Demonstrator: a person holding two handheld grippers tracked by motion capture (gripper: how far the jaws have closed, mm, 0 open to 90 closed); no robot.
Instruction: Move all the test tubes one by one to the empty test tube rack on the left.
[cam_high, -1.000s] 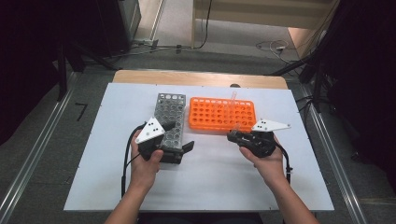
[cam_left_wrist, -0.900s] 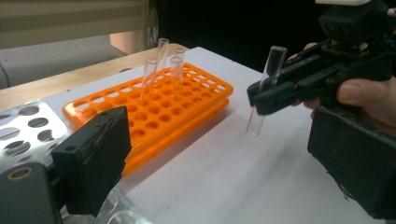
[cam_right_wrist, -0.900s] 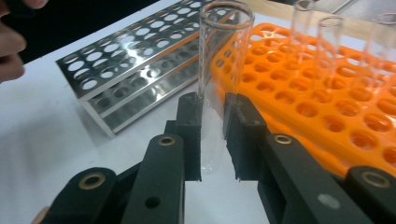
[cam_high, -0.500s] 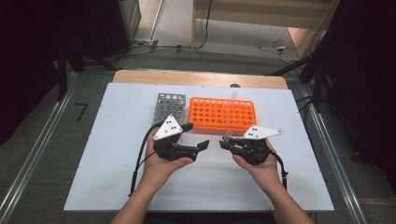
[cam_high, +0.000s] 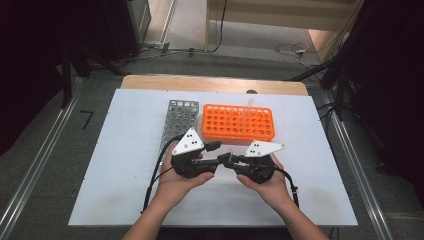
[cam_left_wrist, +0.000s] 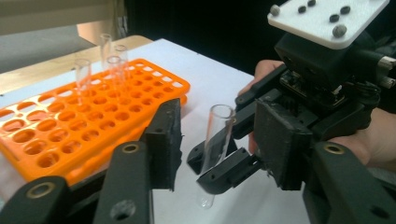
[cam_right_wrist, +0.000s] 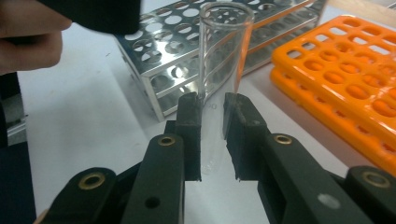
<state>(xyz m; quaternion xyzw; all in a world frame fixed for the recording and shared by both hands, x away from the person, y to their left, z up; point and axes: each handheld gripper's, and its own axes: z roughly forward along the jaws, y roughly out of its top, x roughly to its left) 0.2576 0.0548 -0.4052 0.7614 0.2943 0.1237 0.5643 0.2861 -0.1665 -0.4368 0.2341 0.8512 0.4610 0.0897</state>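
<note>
two racks on white table (cam_high: 125, 165) | right claw (cam_right_wrist: 212, 109) grips tube (cam_right_wrist: 224, 56) | left claw (cam_left_wrist: 219, 140) closing, pads clear of tube

No text, label, brand, number or sign can be read anywhere in these pictures. The clear test tube (cam_right_wrist: 218, 93) carries a faint pale mark on its glass just above the right gripper (cam_right_wrist: 212, 135) pads, too blurred to make out. The grey three-cornered plates on the grippers bear only dark screw heads, no lettering. The orange rack (cam_high: 238, 121) and the metal rack (cam_high: 176, 122) beside it show plain holes without printed row or column marks that can be told. A small dark mark lies on the floor to the left of the white table (cam_high: 125, 165), its shape not legible as a character.
</note>
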